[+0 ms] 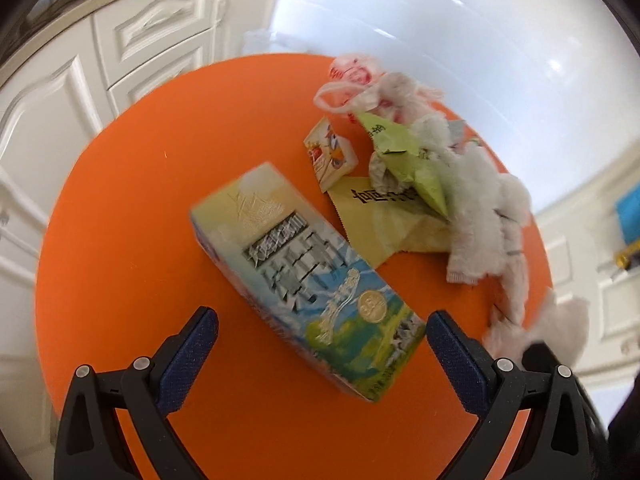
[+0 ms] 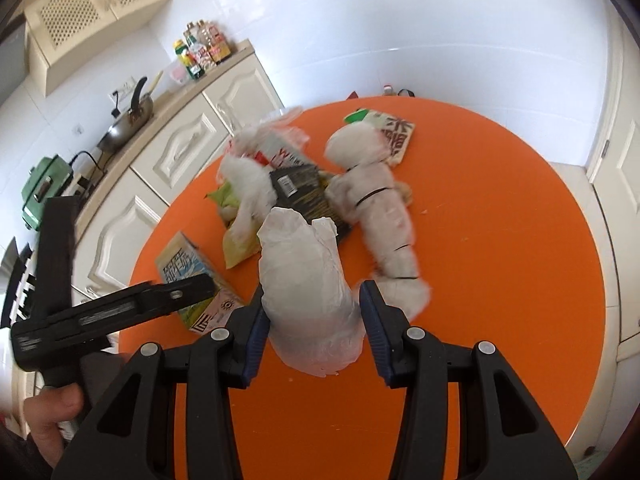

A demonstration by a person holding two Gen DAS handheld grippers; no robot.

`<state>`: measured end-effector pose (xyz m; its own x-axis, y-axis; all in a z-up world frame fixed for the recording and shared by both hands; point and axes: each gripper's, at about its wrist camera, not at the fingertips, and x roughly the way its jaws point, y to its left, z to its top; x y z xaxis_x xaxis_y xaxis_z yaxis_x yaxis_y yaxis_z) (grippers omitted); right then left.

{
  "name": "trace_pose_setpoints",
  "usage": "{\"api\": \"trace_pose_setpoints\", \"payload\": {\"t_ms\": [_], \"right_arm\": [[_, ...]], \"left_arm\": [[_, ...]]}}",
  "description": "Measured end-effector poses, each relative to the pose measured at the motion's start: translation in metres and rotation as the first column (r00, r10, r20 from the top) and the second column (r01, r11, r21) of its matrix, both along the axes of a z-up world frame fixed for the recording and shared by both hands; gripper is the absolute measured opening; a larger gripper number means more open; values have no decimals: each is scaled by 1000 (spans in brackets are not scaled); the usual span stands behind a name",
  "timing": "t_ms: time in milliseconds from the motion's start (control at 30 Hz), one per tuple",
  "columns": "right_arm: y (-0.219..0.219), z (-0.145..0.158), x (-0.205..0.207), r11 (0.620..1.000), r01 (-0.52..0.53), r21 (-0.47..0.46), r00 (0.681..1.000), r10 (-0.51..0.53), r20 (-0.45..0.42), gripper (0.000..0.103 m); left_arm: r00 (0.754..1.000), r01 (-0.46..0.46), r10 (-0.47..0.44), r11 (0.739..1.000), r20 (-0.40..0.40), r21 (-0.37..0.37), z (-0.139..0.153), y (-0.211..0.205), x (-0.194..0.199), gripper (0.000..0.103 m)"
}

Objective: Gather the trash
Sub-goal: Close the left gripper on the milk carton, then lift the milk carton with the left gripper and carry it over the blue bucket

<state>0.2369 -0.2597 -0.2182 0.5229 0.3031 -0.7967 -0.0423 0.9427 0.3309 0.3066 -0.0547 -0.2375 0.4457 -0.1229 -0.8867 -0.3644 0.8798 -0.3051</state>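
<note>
1. Trash is spread over the round orange desk [image 1: 120, 240]: a milk carton [image 1: 304, 276], a small snack box [image 1: 330, 154], a green wrapper [image 1: 404, 160], a yellow packet [image 1: 384, 220], a thin plastic bag [image 1: 352, 80] and fluffy white stuffing [image 1: 480, 208].
2. A crumpled white bag [image 2: 308, 292] is gripped by the right gripper [image 2: 314, 320]; it is pinched between the jaws, and it seems to be lifted a little off the desk, though that is hard to tell.
3. The left gripper [image 1: 320, 340] is held over the milk carton. Its jaws are spread wide, one on each side of the carton's near end, and the carton is not touched yet.
4. The step in hand looks like picking up: one piece is already caught, and the carton is being lined up.
5. For the next move, the left jaws would need to be lowered around the carton and squeezed on its long sides.
6. The carton lies slanted, so the jaws should be turned to match it, or it may slip.
</note>
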Motion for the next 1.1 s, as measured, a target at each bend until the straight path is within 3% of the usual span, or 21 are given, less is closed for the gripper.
{"api": "trace_pose_setpoints", "payload": {"t_ms": [133,200,267,367,433,633,733,933,1100], "right_arm": [[-4,-4,1,999,-22,24,1000,23,-4,46],[-4,-5,-1,999,-31,35,1000,31,-2,46],[-4,-5,-3,998,-38,45,999,38,2,46],[-8,-7,-5,998,-35,55,999,35,3,46],[-8,-9,-7,998,-36,61,999,36,2,46],[-7,-10,-9,998,-23,64,1000,23,-1,46],[-9,-7,-11,998,-5,61,1000,4,8,46],[-15,0,-23,998,23,53,999,-24,26,46],[-25,15,-36,996,62,60,995,-66,72,46]], "left_arm": [[998,-64,64,997,0,35,0,-10,9,102],[998,-66,66,996,0,60,6,-11,22,91],[999,-43,43,994,6,101,4,-24,30,65],[1000,-3,1,996,20,94,13,-24,36,42],[998,50,-52,997,35,61,14,-12,30,41],[988,110,-120,988,92,110,29,16,14,37],[975,149,-175,972,135,180,39,9,18,36],[961,155,-197,965,195,212,38,-7,19,36],[933,150,-239,938,270,311,70,-22,-15,36]]}}
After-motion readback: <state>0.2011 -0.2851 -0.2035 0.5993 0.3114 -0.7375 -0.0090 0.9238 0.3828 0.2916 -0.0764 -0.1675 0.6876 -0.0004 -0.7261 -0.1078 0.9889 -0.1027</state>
